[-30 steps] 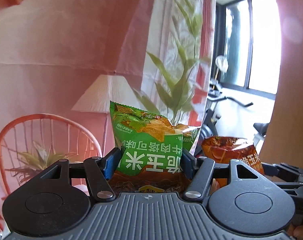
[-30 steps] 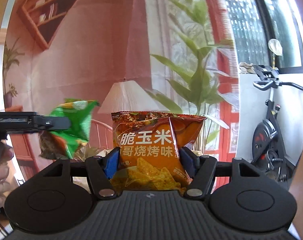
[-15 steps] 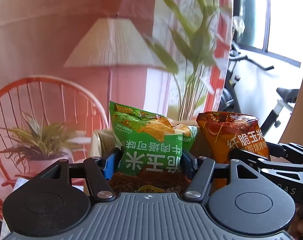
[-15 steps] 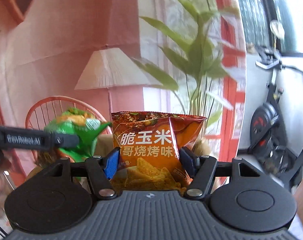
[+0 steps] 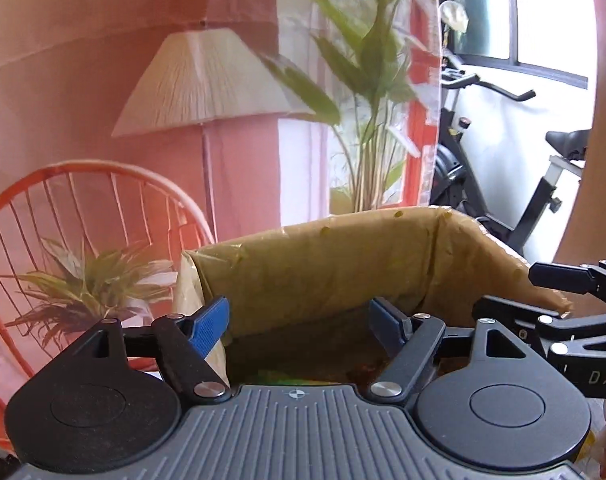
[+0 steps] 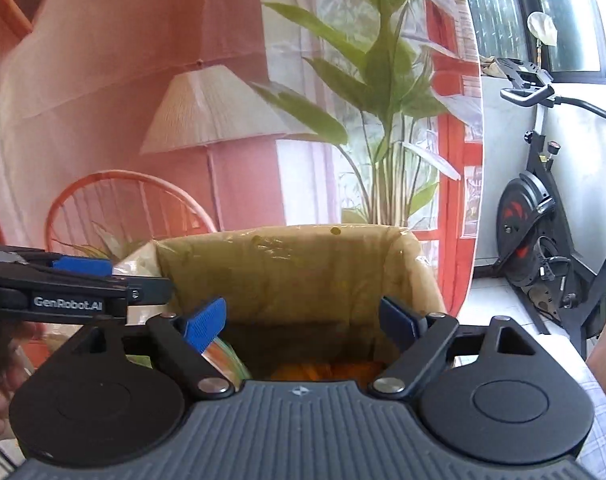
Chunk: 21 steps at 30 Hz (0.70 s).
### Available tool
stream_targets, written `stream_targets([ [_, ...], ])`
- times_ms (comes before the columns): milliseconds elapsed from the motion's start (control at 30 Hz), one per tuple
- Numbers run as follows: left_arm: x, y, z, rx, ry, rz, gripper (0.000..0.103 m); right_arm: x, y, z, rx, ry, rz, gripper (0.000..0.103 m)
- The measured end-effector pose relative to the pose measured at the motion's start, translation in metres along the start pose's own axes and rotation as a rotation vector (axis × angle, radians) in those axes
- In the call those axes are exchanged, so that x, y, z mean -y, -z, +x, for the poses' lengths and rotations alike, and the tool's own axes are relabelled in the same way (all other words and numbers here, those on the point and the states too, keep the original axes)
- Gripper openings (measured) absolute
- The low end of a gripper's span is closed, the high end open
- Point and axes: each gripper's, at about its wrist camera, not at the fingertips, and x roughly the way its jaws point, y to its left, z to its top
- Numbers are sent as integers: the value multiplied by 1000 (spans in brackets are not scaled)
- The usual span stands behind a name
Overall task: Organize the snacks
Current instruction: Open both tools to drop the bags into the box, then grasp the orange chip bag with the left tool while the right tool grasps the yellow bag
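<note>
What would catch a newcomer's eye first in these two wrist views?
Both tools stand open and empty: the left tool and the right tool. Just beyond them sits a lined box, with orange packaging low inside. Behind rises a pink backdrop printed with a lamp and chair.

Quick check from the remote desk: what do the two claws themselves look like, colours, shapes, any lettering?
Both match. The left claw has a ribbed grey body, two round black discs, black linkage arms with silver pivot screws, and blue textured pads. The right claw is built the same. White "GenRobot.AI" lettering runs along the left claw's side in the right wrist view. No cables or sleeves visible.
</note>
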Motion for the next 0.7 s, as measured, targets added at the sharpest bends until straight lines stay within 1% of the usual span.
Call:
stream_targets([
  [67, -2, -1, -14, 21, 16, -9, 79, -2, 1, -11, 6, -6, -15, 86],
  [133, -4, 1, -30, 37, 29, -4, 83, -4, 2, -22, 9, -16, -25, 86],
  [233, -10, 10, -55, 57, 20, 23, 85, -4, 8, -41, 14, -36, -18, 86],
  [367, -28, 24, -82, 29, 26, 7, 85, -1, 19, -66, 21, -43, 14, 86],
  [433, -40, 35, -94, 10, 32, -15, 89, 1, 25, -79, 23, -45, 42, 86],
  [533, -54, 54, -106, -2, 31, -43, 91, 6, 34, -96, 41, -57, 67, 86],
  [700, -64, 89, -107, -40, 25, -120, 92, 9, 56, -111, 44, -6, 20, 86],
])
